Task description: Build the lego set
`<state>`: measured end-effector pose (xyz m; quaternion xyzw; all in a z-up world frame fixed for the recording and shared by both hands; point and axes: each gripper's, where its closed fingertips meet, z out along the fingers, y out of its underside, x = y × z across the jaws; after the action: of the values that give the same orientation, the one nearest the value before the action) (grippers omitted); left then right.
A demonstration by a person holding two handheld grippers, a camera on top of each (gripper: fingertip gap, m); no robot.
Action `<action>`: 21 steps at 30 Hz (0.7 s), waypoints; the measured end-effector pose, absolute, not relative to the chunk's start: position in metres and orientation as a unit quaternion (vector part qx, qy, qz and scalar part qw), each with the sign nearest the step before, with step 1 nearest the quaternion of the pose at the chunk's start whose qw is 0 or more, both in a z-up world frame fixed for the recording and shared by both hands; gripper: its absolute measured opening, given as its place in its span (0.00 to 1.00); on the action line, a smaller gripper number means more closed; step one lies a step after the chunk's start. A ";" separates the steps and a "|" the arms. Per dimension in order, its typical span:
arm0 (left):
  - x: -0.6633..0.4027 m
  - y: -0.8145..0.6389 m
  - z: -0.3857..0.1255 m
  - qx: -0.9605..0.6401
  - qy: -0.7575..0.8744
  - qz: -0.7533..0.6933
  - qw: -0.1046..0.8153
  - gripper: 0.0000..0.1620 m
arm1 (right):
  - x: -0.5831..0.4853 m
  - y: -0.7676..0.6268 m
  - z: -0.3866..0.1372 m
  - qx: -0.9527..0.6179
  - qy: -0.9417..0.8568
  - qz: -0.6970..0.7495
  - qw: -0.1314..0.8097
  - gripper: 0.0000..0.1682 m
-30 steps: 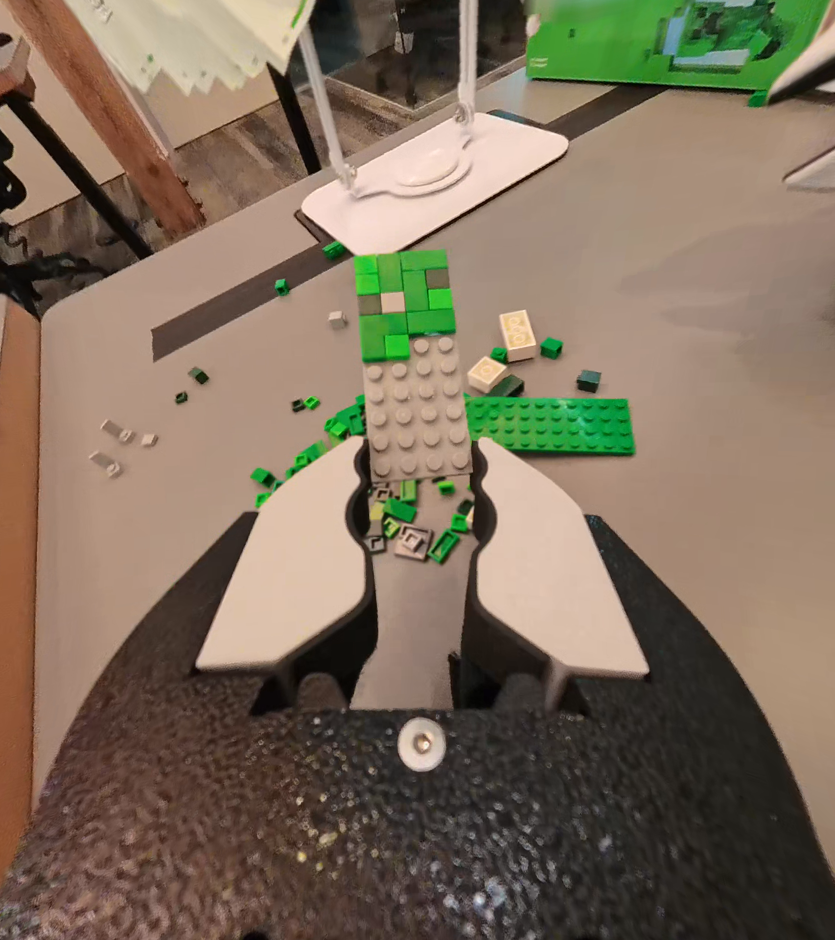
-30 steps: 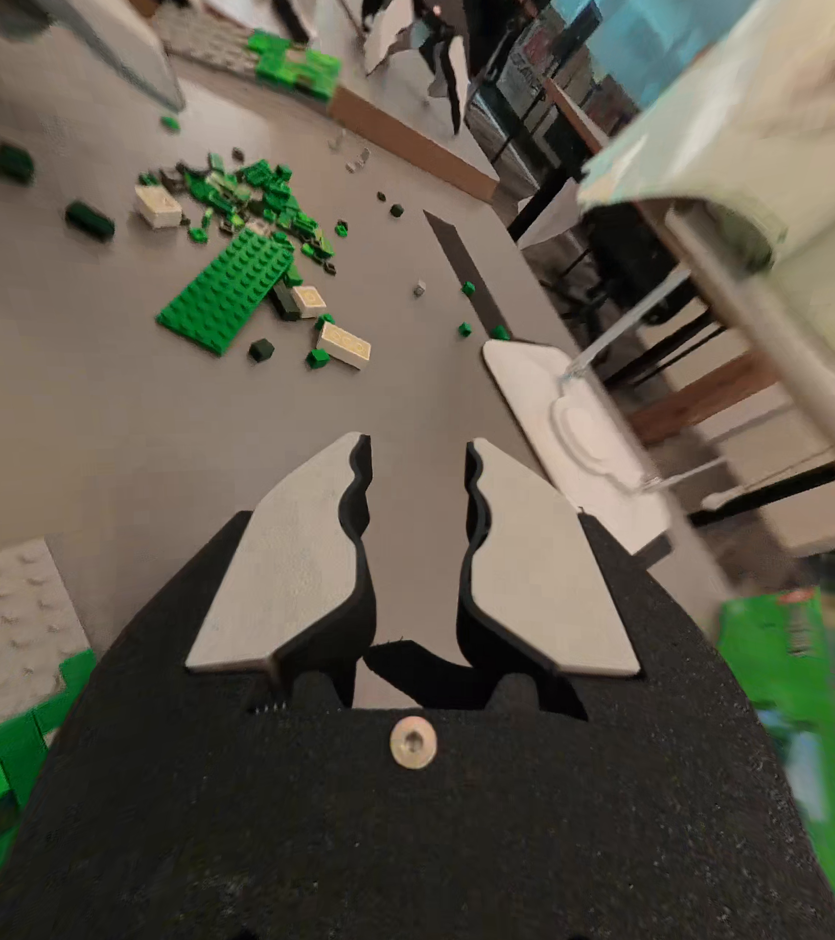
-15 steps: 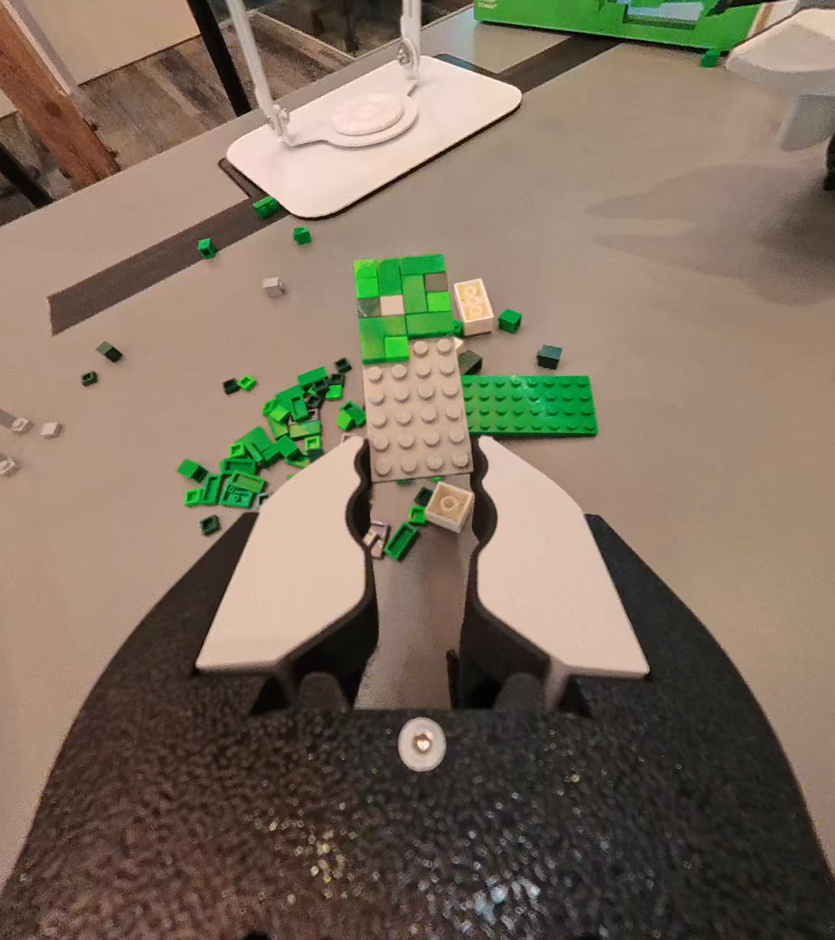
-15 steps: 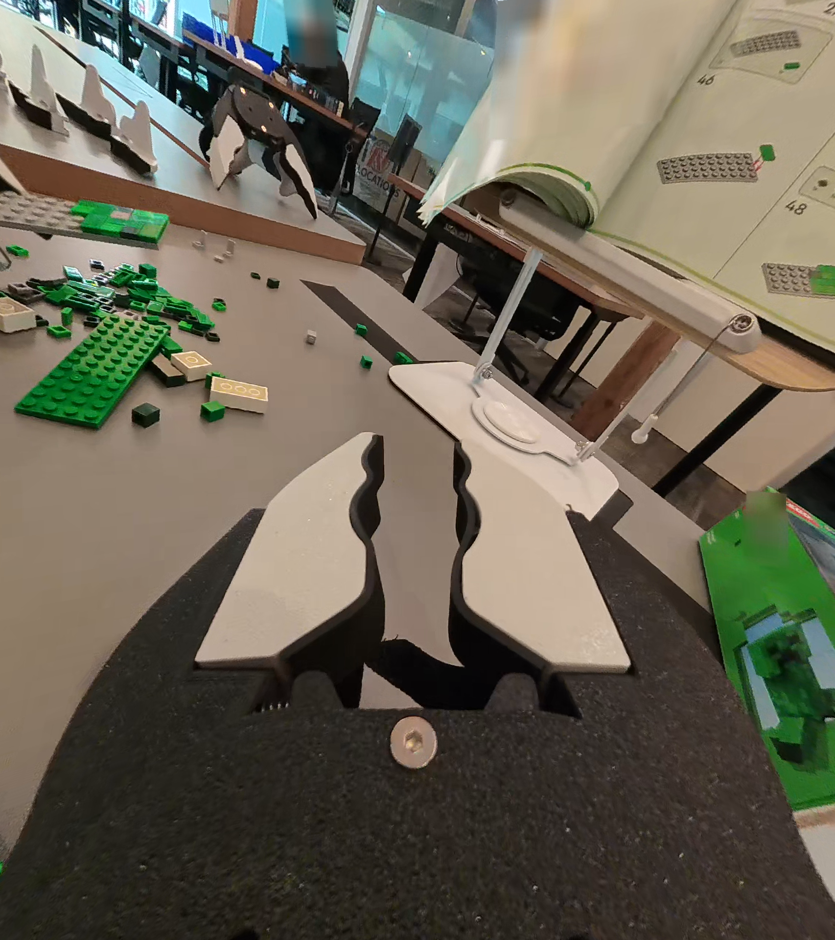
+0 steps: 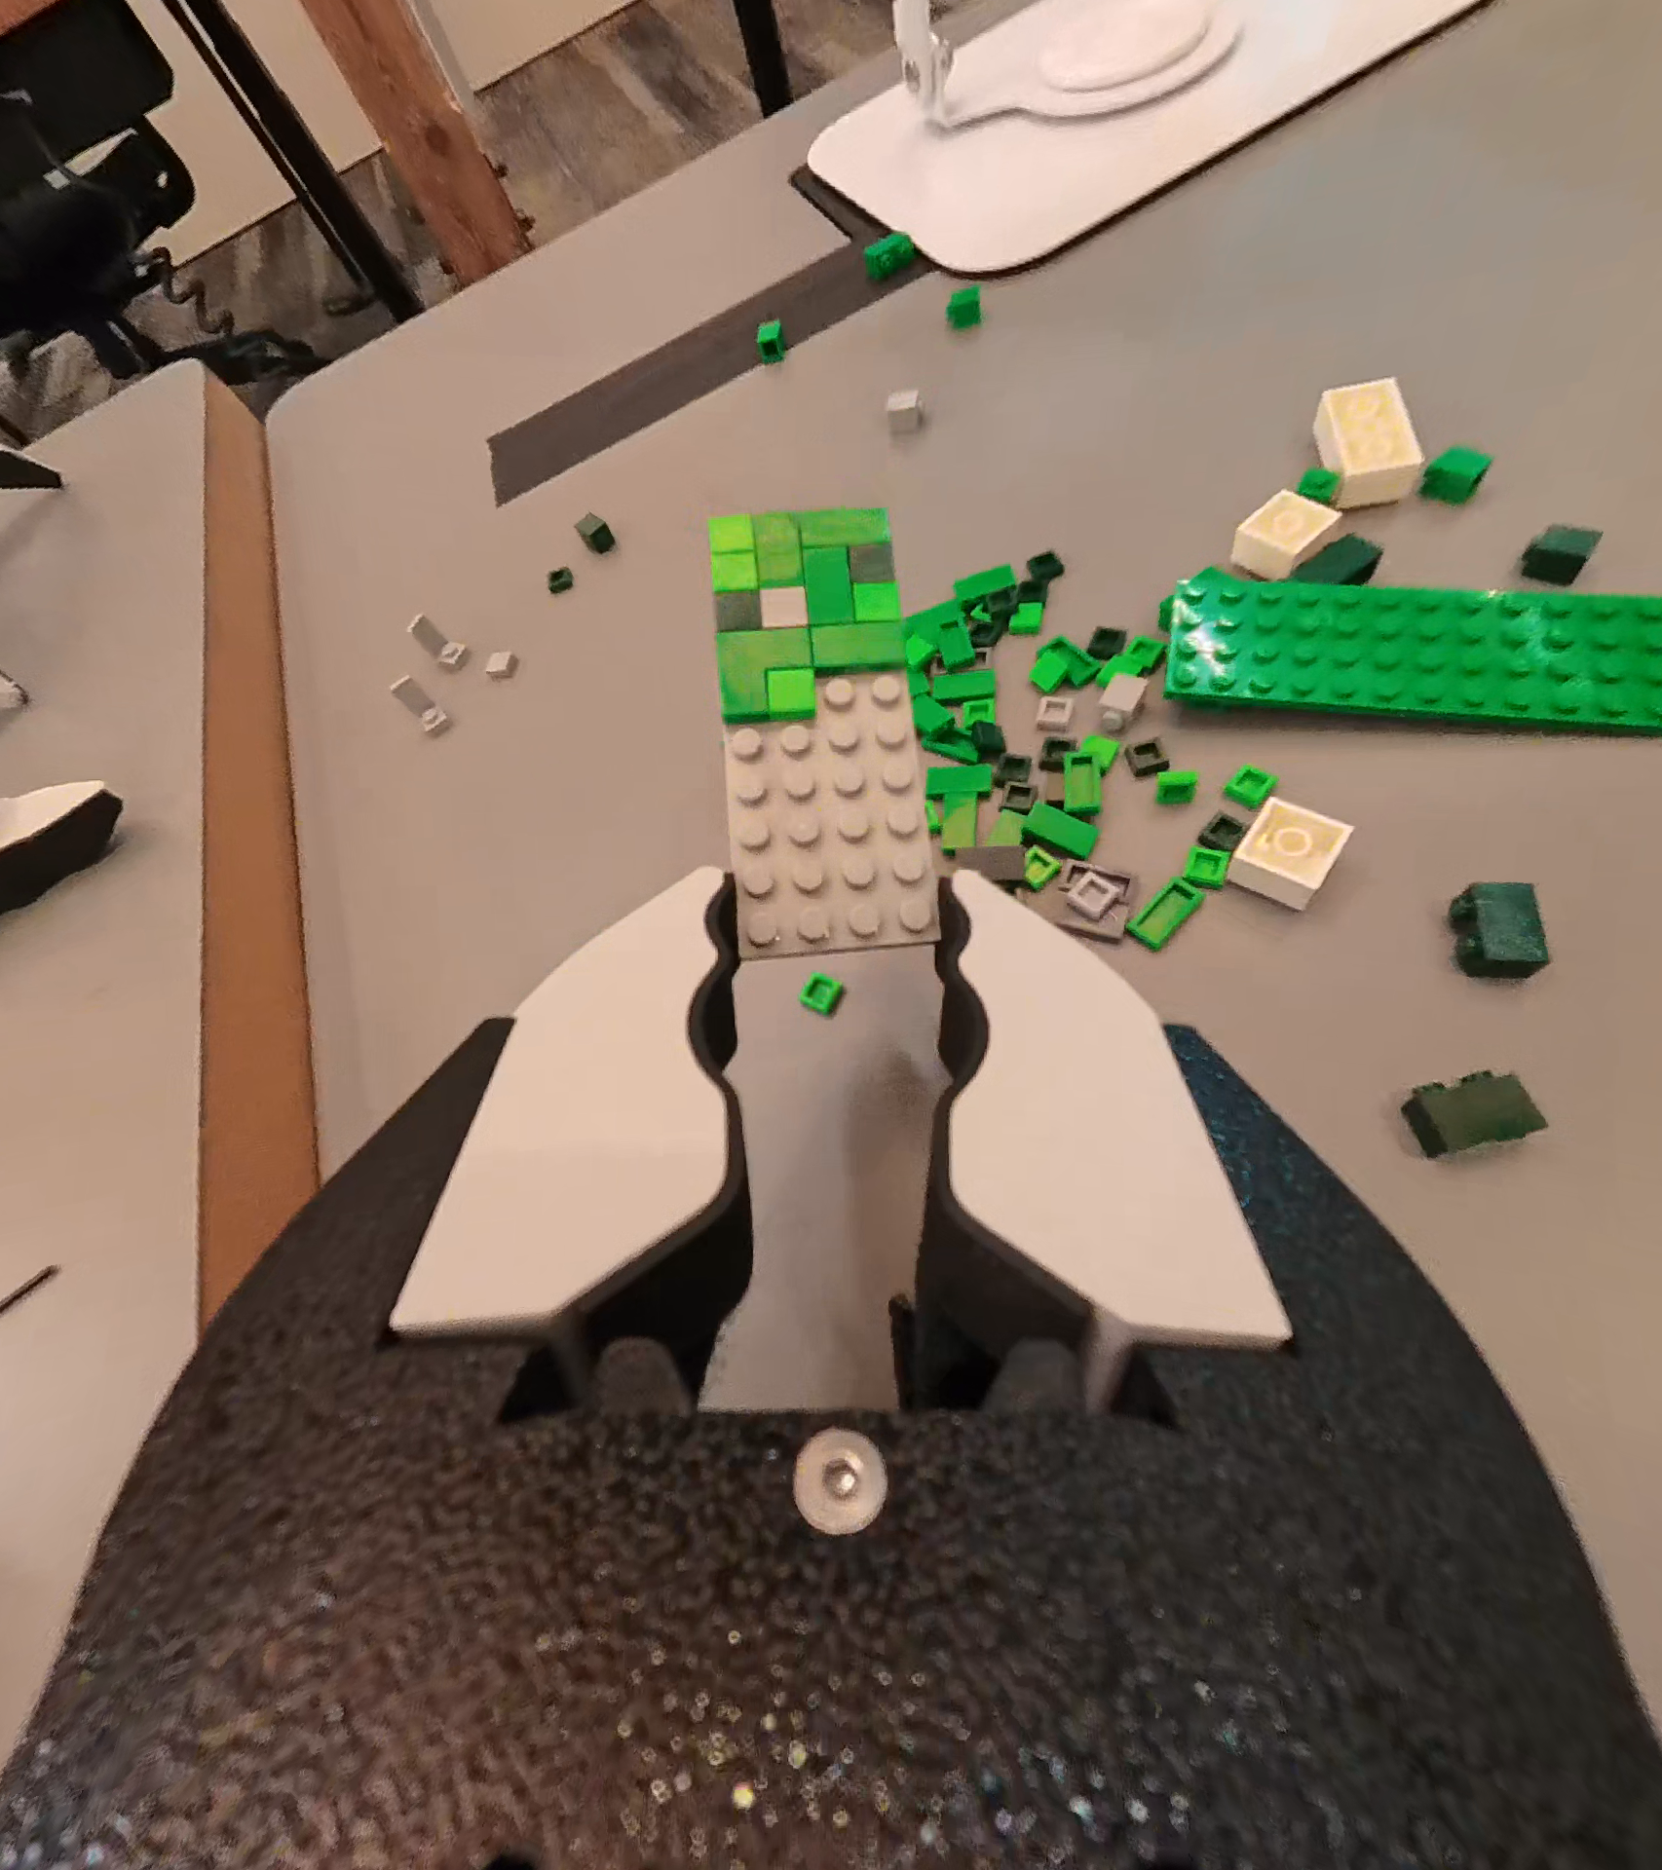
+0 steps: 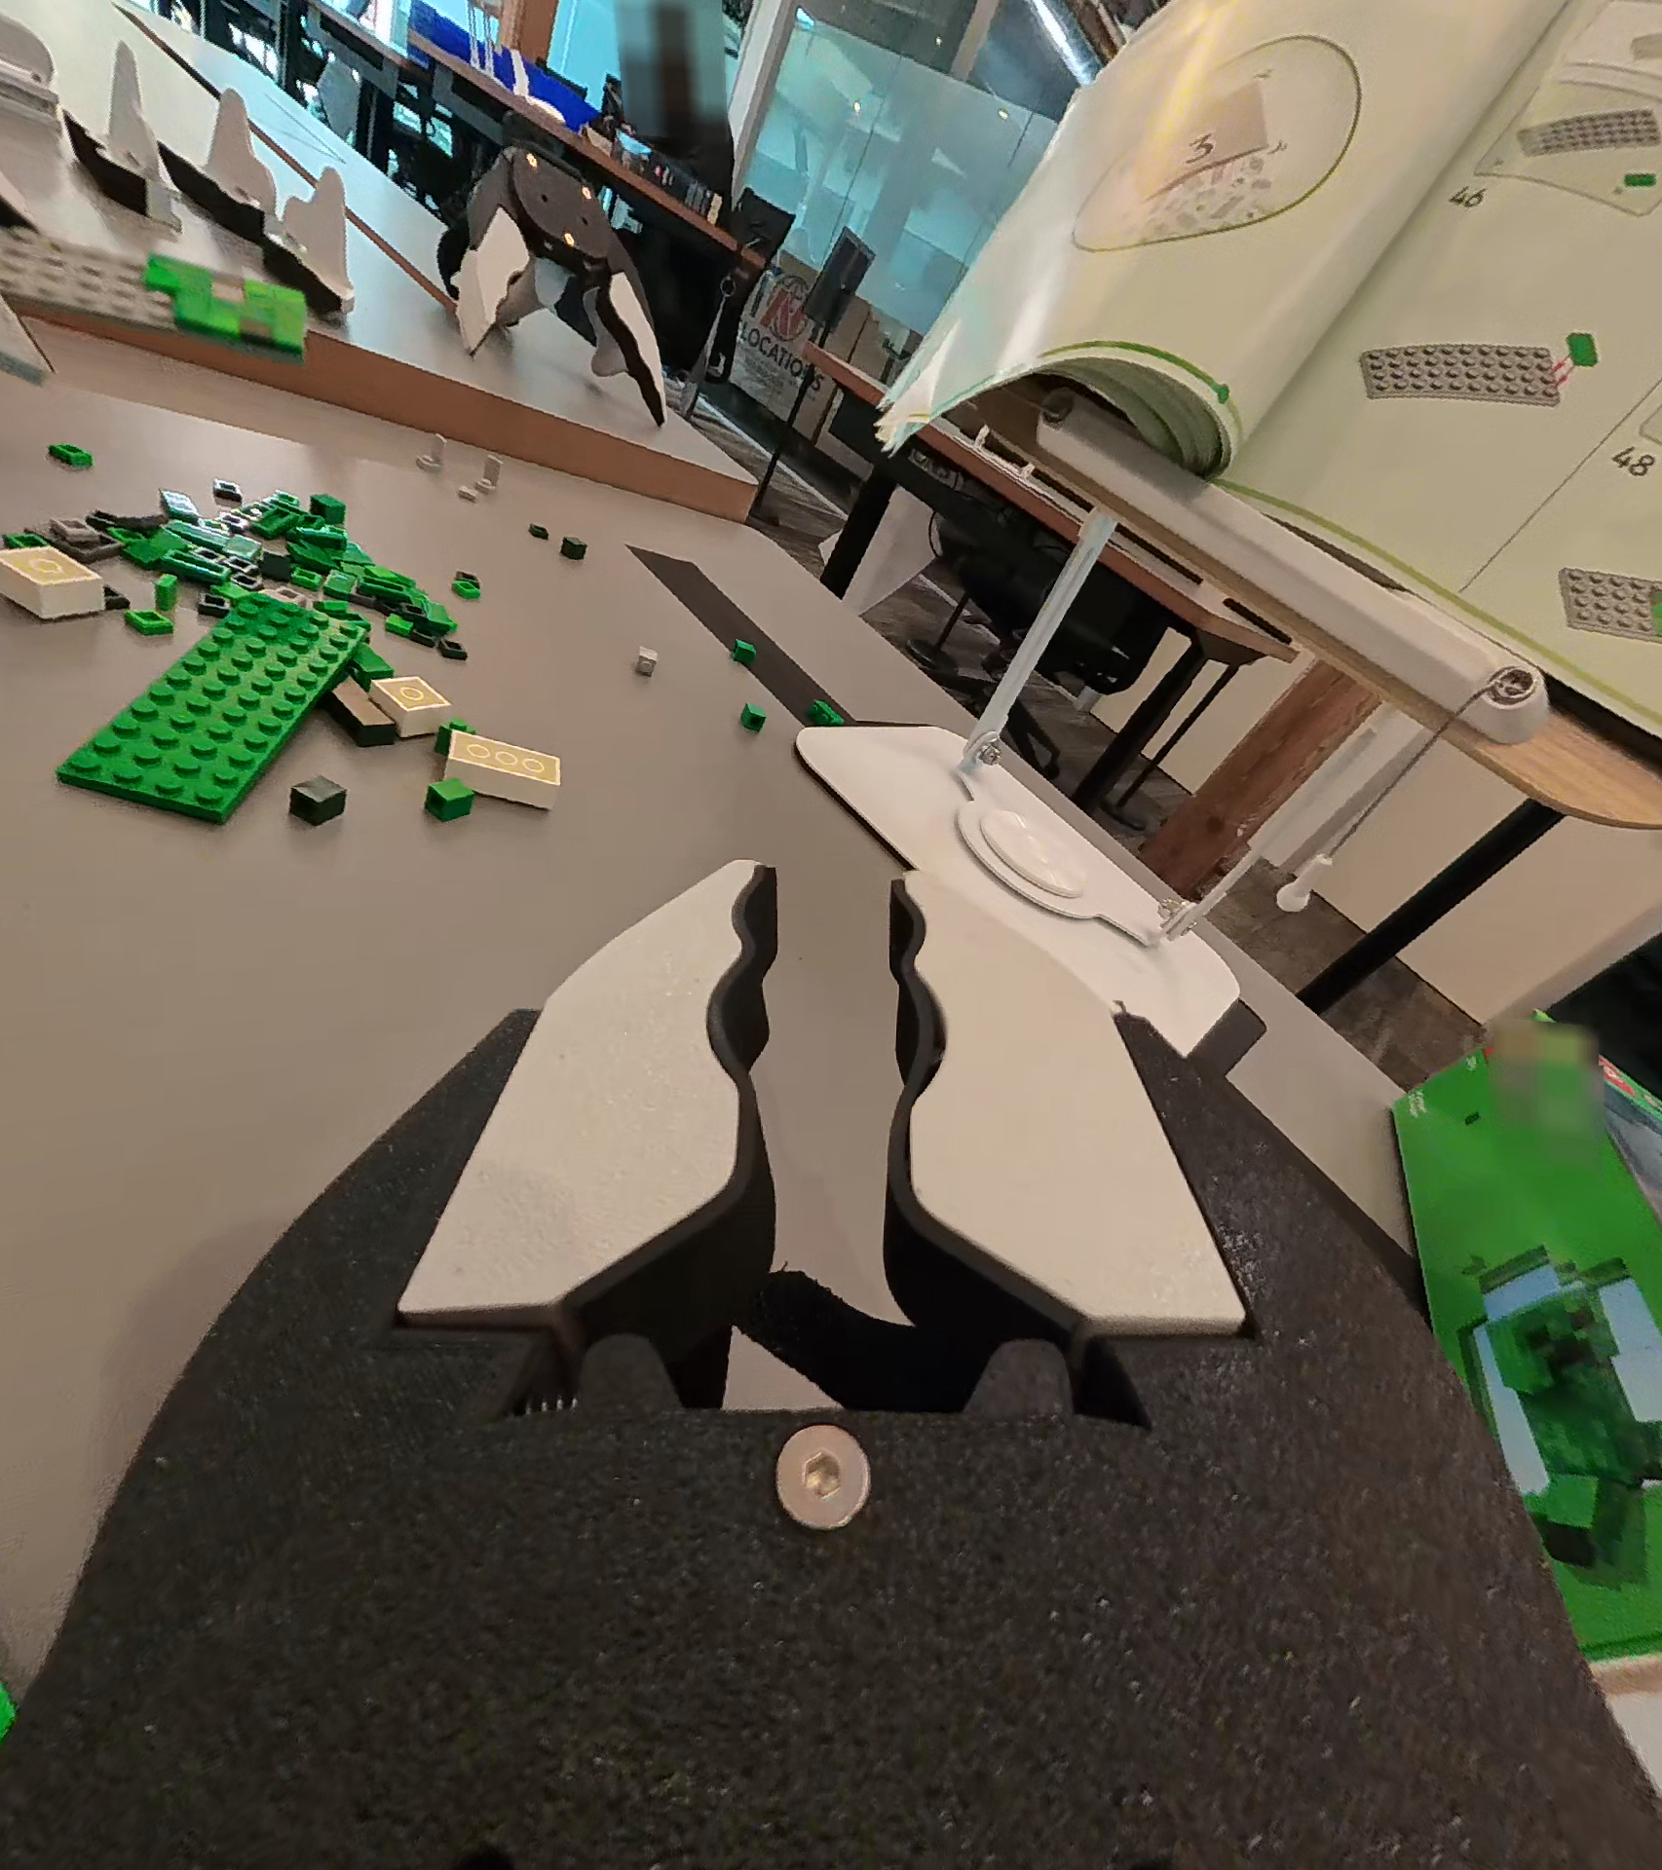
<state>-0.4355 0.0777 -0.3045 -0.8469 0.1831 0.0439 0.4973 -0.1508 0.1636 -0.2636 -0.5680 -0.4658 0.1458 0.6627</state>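
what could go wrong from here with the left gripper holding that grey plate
The left gripper clamps only the near end of the grey plate, so the far end with its green tiles sticks out unsupported; pressing a tile on there could lever the plate out of the grip.

The plate seems to hang beside the pile of loose green pieces; swinging or lowering it may scatter them.

The right gripper is empty, so nothing braces the plate yet.

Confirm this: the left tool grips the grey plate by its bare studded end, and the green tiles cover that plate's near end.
Not quite. The left tool does grip the grey plate by its bare studded end, but the green tiles cover its far end, away from the tool. The left wrist view shows it.
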 end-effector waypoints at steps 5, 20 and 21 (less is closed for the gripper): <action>-0.430 0.080 -0.311 -0.849 0.198 0.045 0.487 0.23 | -0.152 0.163 -0.265 -0.566 -0.471 0.140 0.662 0.11; -0.441 0.082 -0.305 -0.847 0.150 0.031 0.509 0.23 | -0.168 0.151 -0.277 -0.553 -0.531 0.130 0.629 0.09; -0.445 0.082 -0.304 -0.844 0.139 0.031 0.516 0.23 | -0.174 0.147 -0.281 -0.556 -0.544 0.138 0.612 0.09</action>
<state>-0.4452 0.0819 -0.3042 -0.8445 0.1389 0.0313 0.5163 -0.1738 0.1474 -0.2807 -0.5565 -0.5444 0.1380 0.6123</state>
